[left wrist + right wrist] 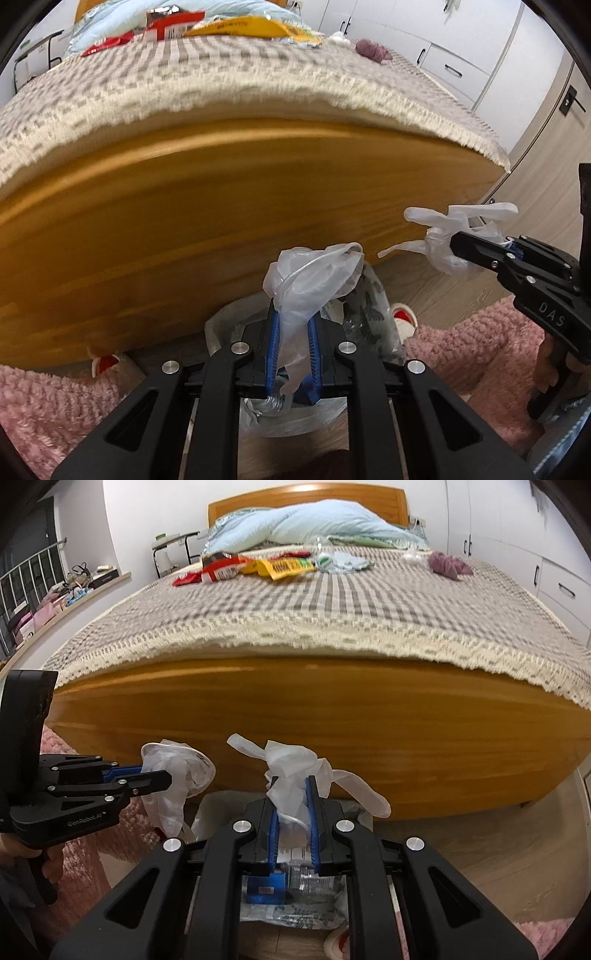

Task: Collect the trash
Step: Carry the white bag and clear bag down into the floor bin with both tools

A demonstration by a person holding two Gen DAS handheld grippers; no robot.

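Plastic bag handles (310, 273) clenched in left tongs (293, 332) | right tongs (293, 805) clenched on the other handle (291, 764) | both tilted down

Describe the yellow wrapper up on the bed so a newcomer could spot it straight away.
Start at the wooden bed with the checked cover and look toward the pale blue pillow at the headboard. Just in front of it lies a row of litter; the yellow wrapper is in the middle, flat, between the red packet on its left and the pale crumpled wrapper on its right.
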